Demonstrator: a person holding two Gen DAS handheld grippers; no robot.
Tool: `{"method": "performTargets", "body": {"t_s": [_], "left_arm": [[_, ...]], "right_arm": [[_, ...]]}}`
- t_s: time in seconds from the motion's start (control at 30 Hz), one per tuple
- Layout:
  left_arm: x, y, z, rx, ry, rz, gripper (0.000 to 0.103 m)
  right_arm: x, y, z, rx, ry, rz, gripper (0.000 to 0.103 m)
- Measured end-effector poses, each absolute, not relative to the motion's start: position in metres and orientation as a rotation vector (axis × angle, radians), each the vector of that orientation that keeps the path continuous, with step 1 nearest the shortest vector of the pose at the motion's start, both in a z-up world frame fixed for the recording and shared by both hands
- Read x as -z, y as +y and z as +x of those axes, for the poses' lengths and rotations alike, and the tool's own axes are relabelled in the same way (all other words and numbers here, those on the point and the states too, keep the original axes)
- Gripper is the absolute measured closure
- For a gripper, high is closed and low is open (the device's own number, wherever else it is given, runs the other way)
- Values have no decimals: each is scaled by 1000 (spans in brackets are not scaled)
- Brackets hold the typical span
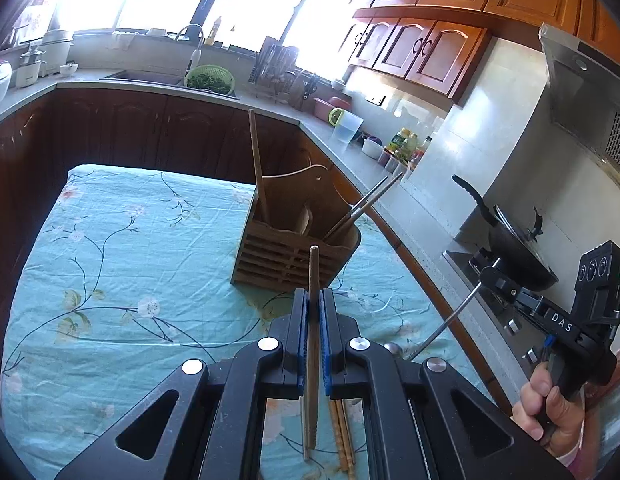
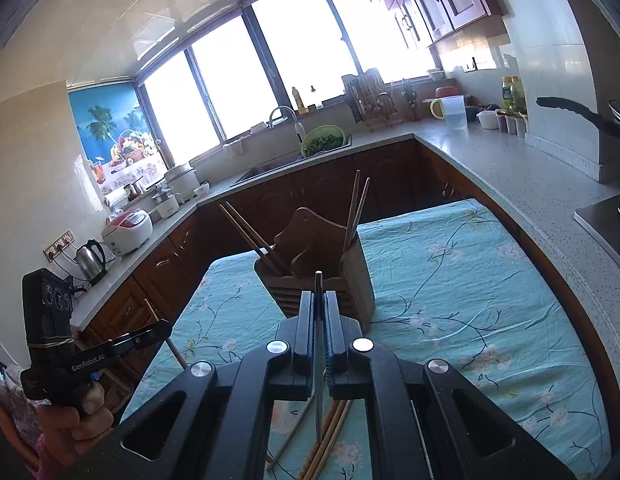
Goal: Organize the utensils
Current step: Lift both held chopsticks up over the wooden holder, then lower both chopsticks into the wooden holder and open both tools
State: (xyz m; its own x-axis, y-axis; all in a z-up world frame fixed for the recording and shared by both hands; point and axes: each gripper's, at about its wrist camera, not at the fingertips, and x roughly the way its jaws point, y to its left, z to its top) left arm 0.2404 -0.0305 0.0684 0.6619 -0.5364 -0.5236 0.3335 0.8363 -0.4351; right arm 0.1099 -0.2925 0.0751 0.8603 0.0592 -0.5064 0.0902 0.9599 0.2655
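Left hand-held gripper [image 1: 314, 300]: its jaws are closing on a single wooden chopstick [image 1: 313, 320], which is standing nearly upright between the blue pads and poking out above the fingertips.
Right hand-held gripper [image 2: 319, 304]: its jaws are clamping a thin metal utensil handle [image 2: 319, 356], which is running straight up through the narrow gap; seen from the left wrist view, the metal rod is angling down from the gripper toward the table, with a rounded metal end showing beside the left gripper's frame.
Utensil holder [image 1: 294, 248]: a slatted wooden box is standing on the table just ahead of both grippers, with a tall wooden stick [image 1: 257, 168] leaning in its left compartment and a pair of dark chopsticks [image 1: 366, 204] leaning out to the right.
Loose utensils: several wooden chopsticks [image 1: 342, 432] are lying on the cloth under the left gripper; the right wrist view is also showing chopsticks [image 2: 330, 436] lying under the right gripper.
Table [image 1: 122, 264]: it is wearing a light blue floral cloth and carrying the holder and the loose sticks.
Surroundings: a kitchen counter is wrapping around the table, with a green colander [image 1: 210, 79] by the sink and a black pan [image 1: 514, 240] on the stove.
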Motion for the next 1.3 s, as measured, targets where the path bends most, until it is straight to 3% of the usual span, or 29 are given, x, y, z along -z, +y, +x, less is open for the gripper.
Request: {"method": "performTargets", "body": {"t_s": [0.5,0.9,1.07,1.3], "left_arm": [[-106,-27,261,454,528,-290,100],[-144,-42,312,342,336,-312,100],[-120,-63,339,276,292,-324,100],[-58,-92,356,264,335,-317,100]], "right_arm": [[-99,-302,140,29,465,288,99],[-150,-312,199,80,313,253,99],[-147,-319,226,127,285,240,99],[-101,-325,246,145,343,254,99]]}}
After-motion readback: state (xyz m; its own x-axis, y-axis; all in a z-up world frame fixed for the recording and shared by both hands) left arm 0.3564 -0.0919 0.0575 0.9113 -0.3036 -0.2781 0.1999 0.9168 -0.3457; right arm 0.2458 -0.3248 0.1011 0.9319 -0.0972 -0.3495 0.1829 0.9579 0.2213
